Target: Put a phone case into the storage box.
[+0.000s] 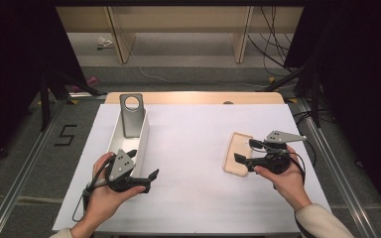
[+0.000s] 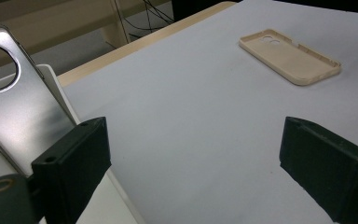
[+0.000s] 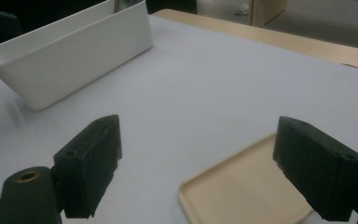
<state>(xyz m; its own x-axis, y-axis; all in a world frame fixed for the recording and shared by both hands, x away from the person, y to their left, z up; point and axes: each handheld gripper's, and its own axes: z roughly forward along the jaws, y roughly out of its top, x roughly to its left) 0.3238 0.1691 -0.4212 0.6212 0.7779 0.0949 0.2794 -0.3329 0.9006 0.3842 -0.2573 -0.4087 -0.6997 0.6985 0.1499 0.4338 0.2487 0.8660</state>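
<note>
A beige phone case [image 1: 237,153] lies flat on the white table cover [image 1: 193,148] at the right; the left gripper view shows the beige case [image 2: 290,57] hollow side up, far off. A grey phone case [image 1: 131,115] with a round hole leans in the far end of a white bin [image 1: 141,135] at the left. My right gripper [image 1: 244,150] is open, its jaws over the beige case's near edge [image 3: 247,191]. My left gripper [image 1: 143,163] is open beside the bin's near end, with the grey case [image 2: 18,107] just left of its jaw.
The white bin's long wall [image 3: 74,58] stands across the table from the right gripper. The wooden table edge [image 1: 193,97] runs along the back. Cables, tripod legs and wooden shelving stand on the floor beyond.
</note>
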